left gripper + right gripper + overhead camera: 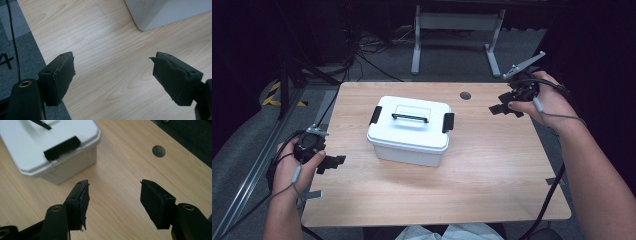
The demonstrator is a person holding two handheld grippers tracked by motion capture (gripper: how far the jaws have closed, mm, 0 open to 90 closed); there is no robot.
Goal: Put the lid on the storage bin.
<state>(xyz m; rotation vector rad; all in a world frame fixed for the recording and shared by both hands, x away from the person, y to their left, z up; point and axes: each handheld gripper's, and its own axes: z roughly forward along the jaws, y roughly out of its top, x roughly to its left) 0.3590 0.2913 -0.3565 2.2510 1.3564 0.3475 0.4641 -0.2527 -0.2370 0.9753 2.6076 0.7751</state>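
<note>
A light wooden table [492, 165] stands in a dim room with grey carpet, cables trailing across the floor at the upper left of the high view and a pale metal frame [457, 30] at the top centre. At the middle of the tabletop sits a white lidded box [409, 131], closed, with a black handle [410, 117] lying flat on the lid and a black latch [447, 122] at each end. A round grommet hole [465, 95] lies behind it toward the upper right. The left gripper [332, 162] hovers at the lower left of the frame, near the table's edge and apart from the box, jaws spread wide and empty. The right gripper [503, 106] hangs at the upper right, also wide open and holding nothing, its jaws pointing toward the box's latched end.
</note>
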